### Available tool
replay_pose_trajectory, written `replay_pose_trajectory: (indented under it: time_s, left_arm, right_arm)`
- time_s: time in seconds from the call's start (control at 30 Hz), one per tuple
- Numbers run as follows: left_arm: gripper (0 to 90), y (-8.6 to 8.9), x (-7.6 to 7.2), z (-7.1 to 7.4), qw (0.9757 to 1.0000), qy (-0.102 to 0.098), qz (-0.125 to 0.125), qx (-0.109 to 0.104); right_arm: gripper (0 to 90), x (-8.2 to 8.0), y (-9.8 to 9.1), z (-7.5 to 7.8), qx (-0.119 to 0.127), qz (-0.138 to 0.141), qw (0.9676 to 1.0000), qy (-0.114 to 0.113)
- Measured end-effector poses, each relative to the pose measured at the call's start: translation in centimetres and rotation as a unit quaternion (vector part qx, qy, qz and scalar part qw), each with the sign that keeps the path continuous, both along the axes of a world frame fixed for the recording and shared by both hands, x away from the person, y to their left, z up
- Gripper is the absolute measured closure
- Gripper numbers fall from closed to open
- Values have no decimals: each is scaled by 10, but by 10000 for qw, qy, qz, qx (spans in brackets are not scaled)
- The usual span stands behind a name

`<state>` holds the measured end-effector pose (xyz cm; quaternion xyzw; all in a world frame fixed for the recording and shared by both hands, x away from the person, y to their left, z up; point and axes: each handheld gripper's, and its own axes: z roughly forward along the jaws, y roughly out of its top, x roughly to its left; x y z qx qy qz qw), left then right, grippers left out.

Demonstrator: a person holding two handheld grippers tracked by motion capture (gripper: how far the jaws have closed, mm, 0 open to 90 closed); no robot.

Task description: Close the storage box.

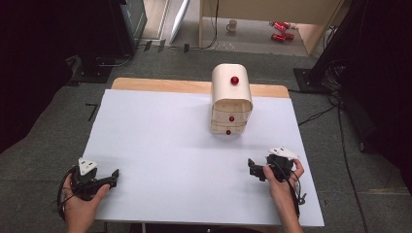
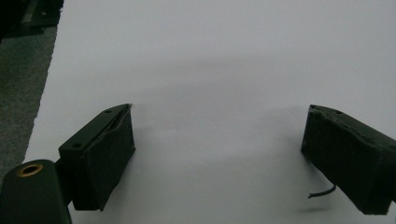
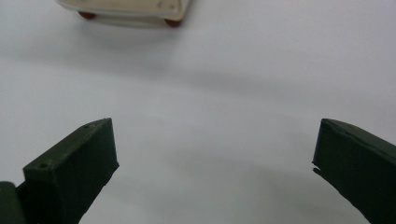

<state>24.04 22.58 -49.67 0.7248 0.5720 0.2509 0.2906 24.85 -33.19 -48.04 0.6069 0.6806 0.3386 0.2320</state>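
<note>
Left gripper (image 1: 114,175) sits near the front left corner of the white table (image 1: 160,145), held in the person's left hand (image 1: 80,201), jaws spread wide with nothing between them. Farther right and toward the back edge stands a small wooden drawer chest (image 1: 231,99) with red knobs (image 1: 234,80), well apart from both grippers. Right gripper (image 1: 251,167), near the front right corner, has its jaws released, nothing between them.

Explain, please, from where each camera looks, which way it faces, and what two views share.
High view: above the near edge, facing forward and down on the white table; hands, left gripper and right gripper show.
Left gripper view: along its open jaws, over bare table.
Right gripper view: along its open jaws toward the drawer box, shared with the high view.
</note>
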Motion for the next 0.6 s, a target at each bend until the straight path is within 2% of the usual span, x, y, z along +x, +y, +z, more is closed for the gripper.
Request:
replay_pose_trajectory:
  time_s: [0.3, 0.37, 0.6]
  left_arm:
    - [95, 0, 0, 0, 10000, -1, 0, 2]
    - [95, 0, 0, 0, 10000, -1, 2, 3]
    - [95, 0, 0, 0, 10000, -1, 2, 4]
  right_arm:
    - [0, -28, -36, -15, -56, -189, 9996, 199]
    - [0, -33, -43, -17, -2, -237, 9994, 242]
    - [0, -51, -61, -17, -208, -272, 9988, 345]
